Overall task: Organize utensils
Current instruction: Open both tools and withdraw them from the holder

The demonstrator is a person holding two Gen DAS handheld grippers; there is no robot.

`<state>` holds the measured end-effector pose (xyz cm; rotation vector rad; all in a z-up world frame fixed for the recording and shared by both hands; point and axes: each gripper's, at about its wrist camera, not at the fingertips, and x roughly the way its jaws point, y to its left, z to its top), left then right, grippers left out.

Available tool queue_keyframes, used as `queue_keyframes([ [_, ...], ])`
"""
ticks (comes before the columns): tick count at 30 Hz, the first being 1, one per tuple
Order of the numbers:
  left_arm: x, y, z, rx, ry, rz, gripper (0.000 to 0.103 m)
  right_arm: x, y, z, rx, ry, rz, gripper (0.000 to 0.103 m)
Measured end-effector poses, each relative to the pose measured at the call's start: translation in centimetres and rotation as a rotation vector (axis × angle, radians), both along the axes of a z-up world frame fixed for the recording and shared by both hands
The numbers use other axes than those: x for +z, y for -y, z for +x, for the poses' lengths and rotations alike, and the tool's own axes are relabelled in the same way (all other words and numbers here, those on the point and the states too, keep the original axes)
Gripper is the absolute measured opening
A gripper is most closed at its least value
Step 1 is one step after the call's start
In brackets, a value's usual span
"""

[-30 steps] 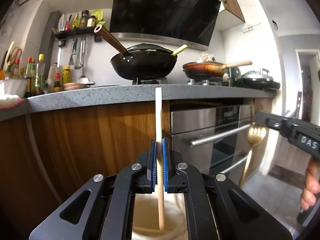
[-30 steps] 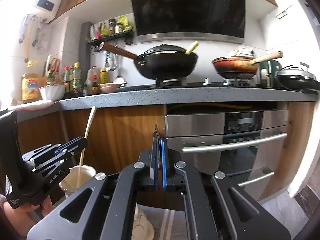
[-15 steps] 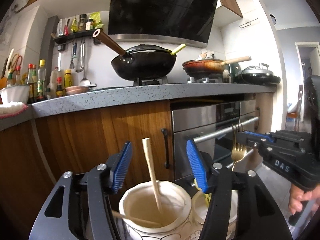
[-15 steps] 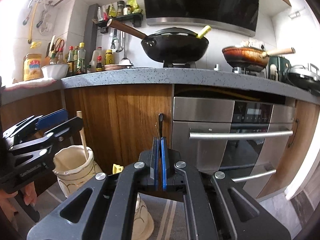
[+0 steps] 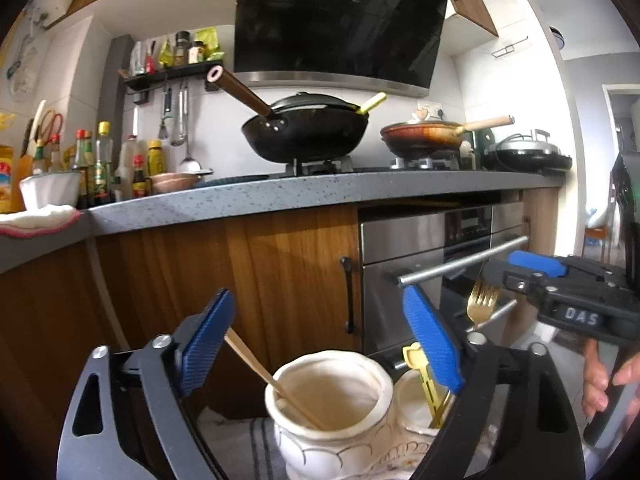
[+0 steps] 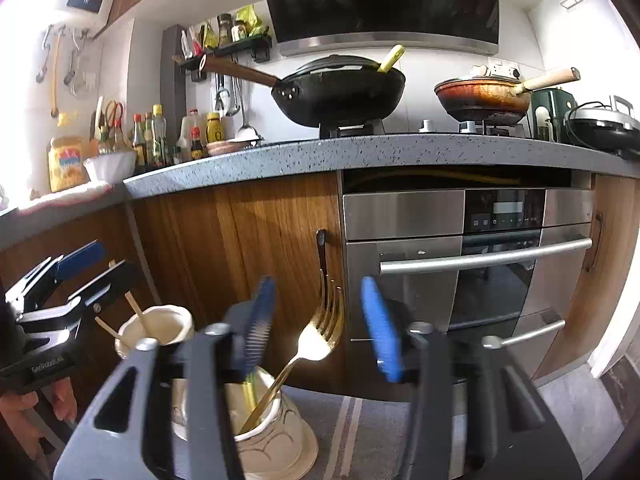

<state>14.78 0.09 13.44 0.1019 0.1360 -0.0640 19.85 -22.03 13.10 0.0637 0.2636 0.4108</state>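
Utensils dropped into two ceramic jars, both grippers opening

Left gripper (image 5: 320, 356) stands nearest in its own view, blue pads spread wide and still opening, nothing pressed between them. Below and between them sits the cream jar (image 5: 332, 420), and a wooden chopstick (image 5: 272, 380) leans in it, its long axis slanting up and to the left, top end close by the left pad, lower end down inside the jar. Just right of it, partly hidden behind the right pad, is a second jar (image 5: 416, 400) holding a yellow utensil (image 5: 424, 372).

Only the right wrist view shows that second jar's contents clearly: the right gripper (image 6: 320, 328) has its jaws opening with the gold fork (image 6: 316, 340) loose between them, touched by neither pad. The fork's handle runs down and left into the jar (image 6: 272, 424), tines up and to the right. The left view catches just those tines (image 5: 482, 304) beside the right gripper's body.

Both jars stand on a striped grey mat (image 6: 360, 432), bare to the right of them. Behind rise the wooden cabinet door (image 6: 248, 248) and the steel oven (image 6: 472, 264), under the speckled counter edge (image 6: 360, 152).
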Motion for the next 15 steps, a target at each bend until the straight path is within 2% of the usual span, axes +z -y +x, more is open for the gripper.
queue_keyframes([
  [1, 0.1, -0.1, -0.6, 0.006, 0.004, -0.003, 0.093, 0.1, 0.2, -0.4, -0.002, 0.001, 0.004, 0.066],
  [3, 0.4, -0.3, -1.6, 0.007, 0.002, -0.01, 0.095, 0.4, 0.7, -1.3, -0.007, 0.0, 0.009, 0.081],
  [6, 0.4, -0.6, -3.6, 0.002, -0.013, -0.028, 0.097, 0.5, 1.6, -2.7, -0.012, -0.004, 0.024, 0.091],
  [9, -0.1, -0.6, -5.4, -0.004, -0.033, -0.032, 0.097, 0.2, 2.4, -4.0, -0.024, -0.02, 0.037, 0.096],
  [15, -2.1, -0.6, -8.7, -0.006, -0.092, -0.024, 0.097, -1.8, 3.4, -6.0, -0.046, -0.072, 0.032, 0.097],
])
